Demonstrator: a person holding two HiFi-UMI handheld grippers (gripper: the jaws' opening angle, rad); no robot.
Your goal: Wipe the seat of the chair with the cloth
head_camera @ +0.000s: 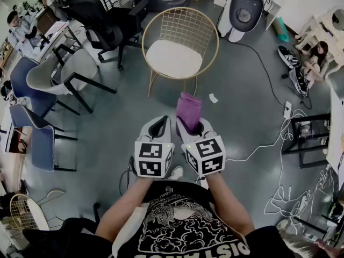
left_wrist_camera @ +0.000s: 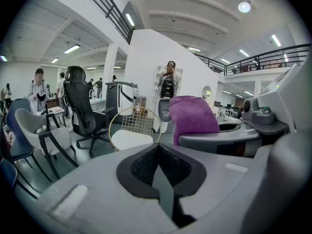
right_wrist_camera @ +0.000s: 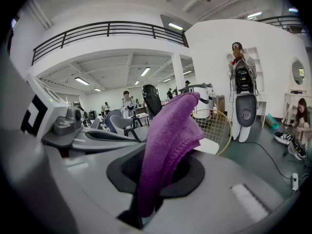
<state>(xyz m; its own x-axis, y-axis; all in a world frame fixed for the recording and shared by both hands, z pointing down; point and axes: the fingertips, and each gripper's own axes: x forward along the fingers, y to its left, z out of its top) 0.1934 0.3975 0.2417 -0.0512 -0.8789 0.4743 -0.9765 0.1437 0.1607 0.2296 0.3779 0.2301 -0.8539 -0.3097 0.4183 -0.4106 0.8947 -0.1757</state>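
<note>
Now, your right gripper (head_camera: 192, 129) has its jaws clamped on the purple cloth (head_camera: 189, 110). In the right gripper view, the fabric is pinched between the dark pads and its free end stands up and flops forward. The cloth is in the air in front of the gold wire chair (head_camera: 183, 28), on your side of it, and touches no part of the chair. The chair's white seat (head_camera: 174, 59) is bare and well apart from both tools.

Your left gripper (head_camera: 156, 129) is level with the right one and just beside it, also short of the chair's front legs. Its pads meet along a thin seam with nothing held between them.

A black office chair (head_camera: 105, 23) stands to the left of the gold chair, and a grey armchair (head_camera: 70, 71) is further left and nearer you. A white machine (head_camera: 244, 12) stands to the chair's right. A small white scrap (head_camera: 213, 98) lies on the floor near the chair's front right leg.
</note>
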